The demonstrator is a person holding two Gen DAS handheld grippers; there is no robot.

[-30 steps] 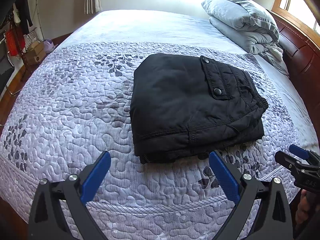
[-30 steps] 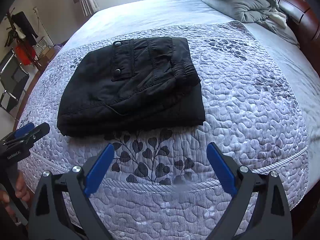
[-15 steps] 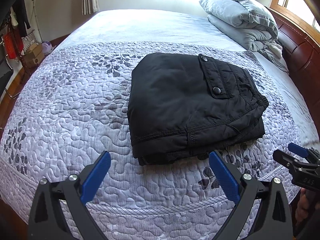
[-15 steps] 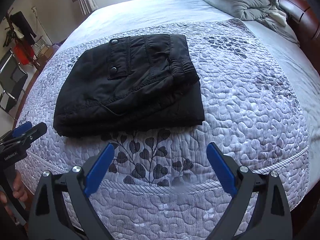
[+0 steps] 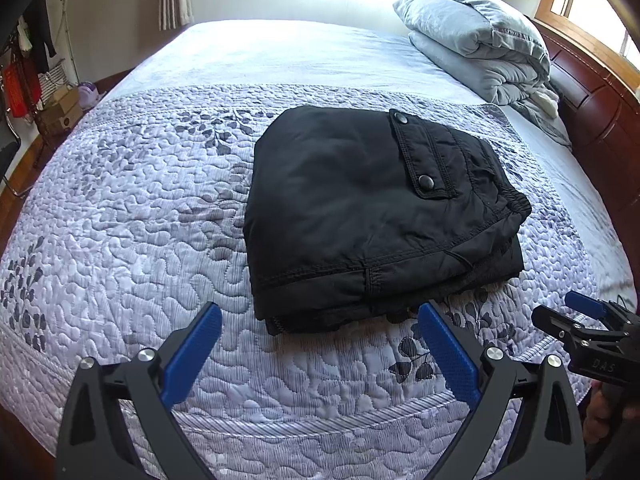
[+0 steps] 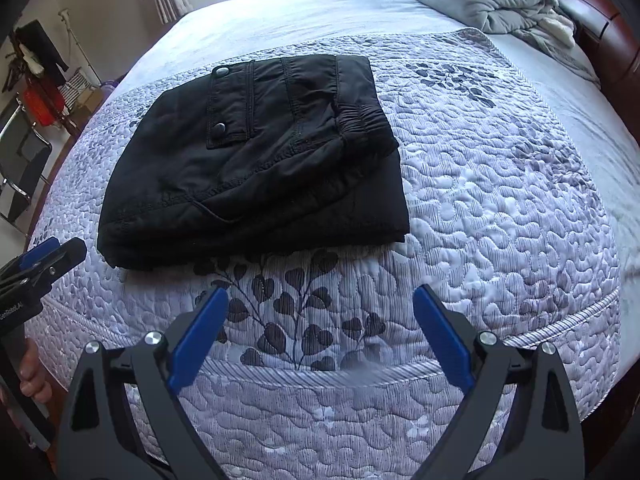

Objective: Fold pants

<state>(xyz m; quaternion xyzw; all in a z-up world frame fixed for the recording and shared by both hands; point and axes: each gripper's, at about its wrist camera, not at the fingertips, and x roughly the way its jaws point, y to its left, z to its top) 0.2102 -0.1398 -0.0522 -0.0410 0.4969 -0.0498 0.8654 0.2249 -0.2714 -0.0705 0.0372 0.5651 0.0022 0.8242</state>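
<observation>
The black pants [image 5: 372,216] lie folded in a compact stack on the quilted bedspread [image 5: 132,216], pocket flap with two snaps on top. They also show in the right wrist view [image 6: 256,164]. My left gripper [image 5: 320,324] is open and empty, hovering just short of the stack's near edge. My right gripper [image 6: 320,312] is open and empty, held back over the bedspread [image 6: 500,208] near the bed's front edge. Each gripper shows at the edge of the other's view, the right one [image 5: 580,320] and the left one [image 6: 44,260].
A folded grey duvet [image 5: 476,40] lies at the head of the bed by the dark wooden headboard [image 5: 600,120]. A clothes rack and boxes [image 5: 44,92] stand on the floor to the left. A folding chair [image 6: 20,160] stands beside the bed.
Both grippers have drawn back slightly from the folded pants and stay open. The pants have not moved.
</observation>
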